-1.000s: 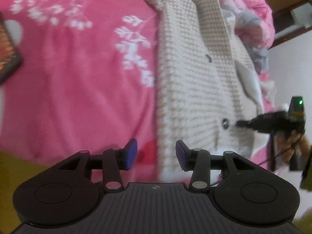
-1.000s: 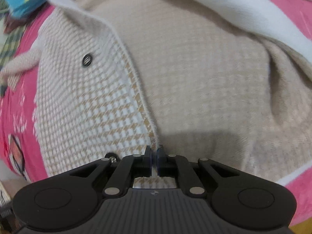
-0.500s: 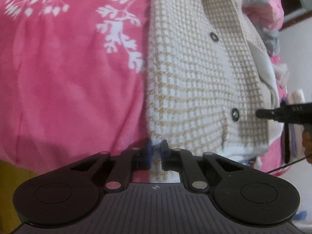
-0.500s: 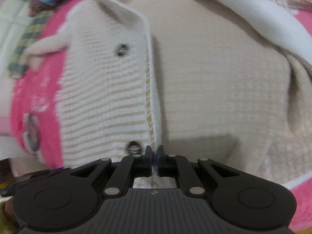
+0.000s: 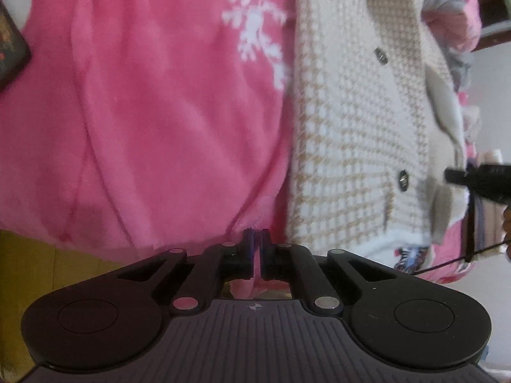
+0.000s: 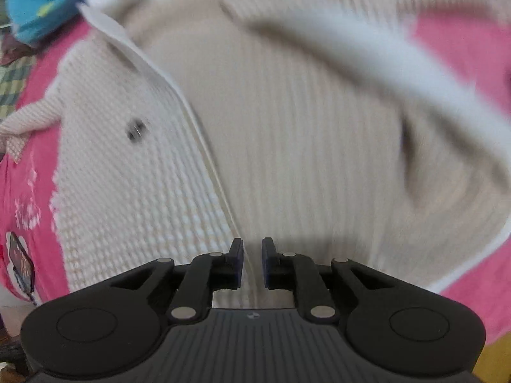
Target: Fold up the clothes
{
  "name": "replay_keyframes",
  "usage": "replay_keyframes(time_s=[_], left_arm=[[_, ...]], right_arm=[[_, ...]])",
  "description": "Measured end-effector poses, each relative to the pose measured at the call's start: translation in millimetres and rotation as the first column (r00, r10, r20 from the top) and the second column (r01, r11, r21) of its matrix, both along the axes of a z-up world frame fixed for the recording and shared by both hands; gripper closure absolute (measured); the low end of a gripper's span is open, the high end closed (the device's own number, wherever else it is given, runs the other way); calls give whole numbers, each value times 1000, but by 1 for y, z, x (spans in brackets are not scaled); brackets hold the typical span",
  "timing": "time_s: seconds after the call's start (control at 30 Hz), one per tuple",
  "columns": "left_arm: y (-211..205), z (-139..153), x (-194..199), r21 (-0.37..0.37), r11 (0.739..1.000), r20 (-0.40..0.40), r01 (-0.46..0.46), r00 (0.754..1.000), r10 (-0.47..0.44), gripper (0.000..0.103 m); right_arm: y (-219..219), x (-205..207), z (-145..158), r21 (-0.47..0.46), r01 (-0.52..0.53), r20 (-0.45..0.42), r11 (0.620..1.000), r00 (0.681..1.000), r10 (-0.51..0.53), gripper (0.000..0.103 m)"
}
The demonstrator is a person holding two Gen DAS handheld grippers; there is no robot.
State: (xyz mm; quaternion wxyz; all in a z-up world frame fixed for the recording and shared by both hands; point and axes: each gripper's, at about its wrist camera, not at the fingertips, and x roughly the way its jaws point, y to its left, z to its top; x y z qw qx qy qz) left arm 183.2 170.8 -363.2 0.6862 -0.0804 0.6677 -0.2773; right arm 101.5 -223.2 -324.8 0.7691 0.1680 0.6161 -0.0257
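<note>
A cream houndstooth cardigan (image 5: pixel 351 134) with dark buttons lies on a pink blanket (image 5: pixel 143 111). My left gripper (image 5: pixel 255 249) is shut at the blanket's near edge, just left of the cardigan's hem corner. Pink fabric is pinched between its pads, and creases run toward them. In the right wrist view the cardigan (image 6: pixel 287 143) fills the blurred frame. My right gripper (image 6: pixel 252 255) hovers over the cardigan's white front edge with its jaws opening. The edge runs through the gap and the pads are off it. The right gripper (image 5: pixel 479 182) also shows as a black shape at the left wrist view's right edge.
A dark phone (image 5: pixel 9 51) lies on the blanket at the left, and the phone (image 6: pixel 20 261) shows in the right wrist view too. A blue garment (image 6: pixel 41 6) and a plaid cloth (image 6: pixel 9 86) lie at the far left. A yellow surface (image 5: pixel 32 255) shows below the blanket's edge.
My left gripper closed at the cardigan's hem corner and now sits lower, left of that corner, on pink blanket. My right gripper rose and its jaws parted from the cardigan's front edge.
</note>
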Motion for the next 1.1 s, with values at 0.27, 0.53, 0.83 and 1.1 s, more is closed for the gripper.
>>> replay_keyframes(time_s=[0.27, 0.53, 0.83, 1.1], left_arm=[[-29, 41, 35, -49, 999, 216, -7, 976, 17, 84], [-110, 39, 105, -104, 993, 404, -61, 909, 98, 81], [-161, 27, 189, -143, 973, 505, -182, 832, 230, 81], [-184, 16, 196, -60, 986, 525, -153, 835, 161, 81]], right_arm=[[66, 112, 72, -231, -204, 402, 952, 871, 284, 54], [134, 251, 34, -409, -455, 362, 791, 715, 598, 31], [47, 273, -1, -34, -322, 441, 946, 845, 303, 98], [-71, 261, -99, 414, 110, 222, 903, 951, -217, 81]])
